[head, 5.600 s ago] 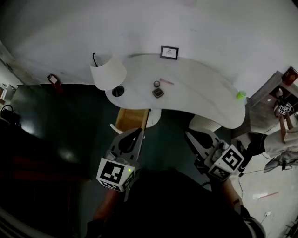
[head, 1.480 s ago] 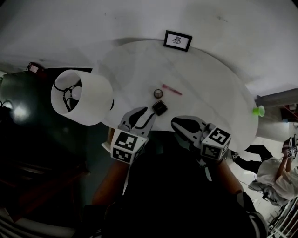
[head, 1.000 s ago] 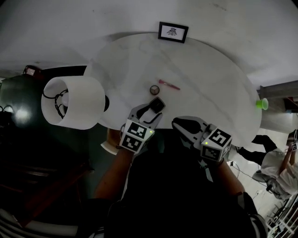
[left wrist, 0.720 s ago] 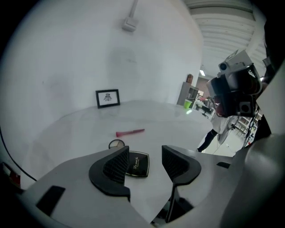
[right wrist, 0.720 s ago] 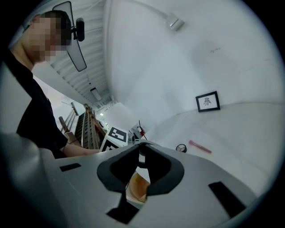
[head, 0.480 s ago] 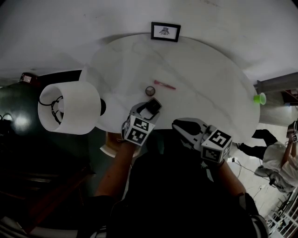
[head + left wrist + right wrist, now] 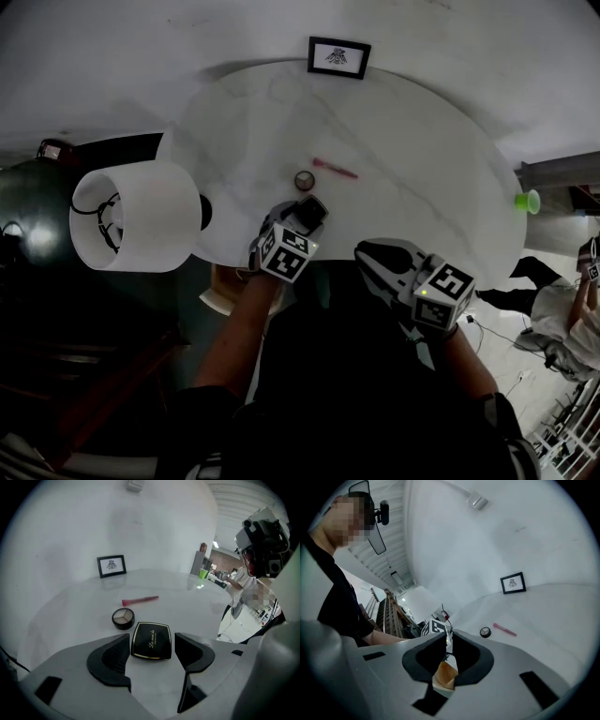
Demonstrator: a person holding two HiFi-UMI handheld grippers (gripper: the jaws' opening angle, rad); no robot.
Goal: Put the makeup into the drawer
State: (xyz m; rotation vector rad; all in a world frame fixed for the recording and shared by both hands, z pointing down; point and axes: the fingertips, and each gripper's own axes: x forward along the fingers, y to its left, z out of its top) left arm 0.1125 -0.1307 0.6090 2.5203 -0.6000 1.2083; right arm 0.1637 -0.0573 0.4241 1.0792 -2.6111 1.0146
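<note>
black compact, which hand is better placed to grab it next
Left gripper: its fingers have just been opening and straddle the black compact on the table; the right gripper is shut, farther back.

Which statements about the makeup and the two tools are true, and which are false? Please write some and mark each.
1. The left tool stands open around the black compact. True; its jaws have just been opening, with the compact between them.
2. The right tool holds the pink brush. False: it is shut and empty; the brush lies on the table.
3. The round eyeshadow pot lies between the compact and the brush. True.
4. The picture frame lies flat. False: it stands upright.
</note>
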